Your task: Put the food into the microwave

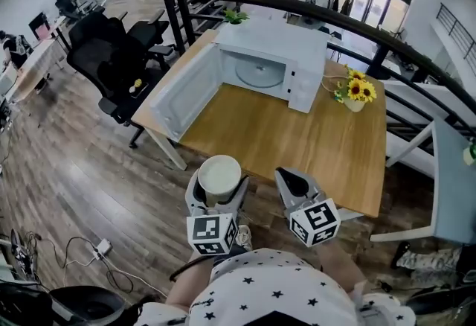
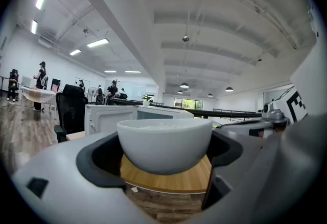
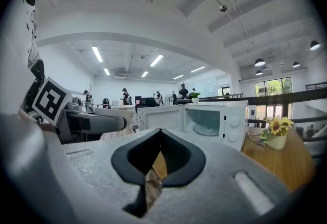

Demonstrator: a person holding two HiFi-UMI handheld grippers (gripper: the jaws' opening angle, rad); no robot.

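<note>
A white bowl [image 1: 219,176] [image 2: 164,143] with pale food in it sits clamped between the jaws of my left gripper [image 1: 218,181] [image 2: 164,159], held just off the near edge of the wooden table [image 1: 320,146]. The white microwave [image 1: 271,60] [image 3: 214,121] stands at the table's far side with its door [image 1: 182,92] swung wide open to the left and its glass turntable [image 1: 260,73] visible inside. My right gripper [image 1: 295,184] [image 3: 159,159] is shut with nothing in it, beside the left one over the table's near edge.
A vase of sunflowers [image 1: 355,90] [image 3: 276,133] stands right of the microwave. Black office chairs [image 1: 111,56] are left of the table. A black railing [image 1: 335,23] curves behind it. People stand at desks far off.
</note>
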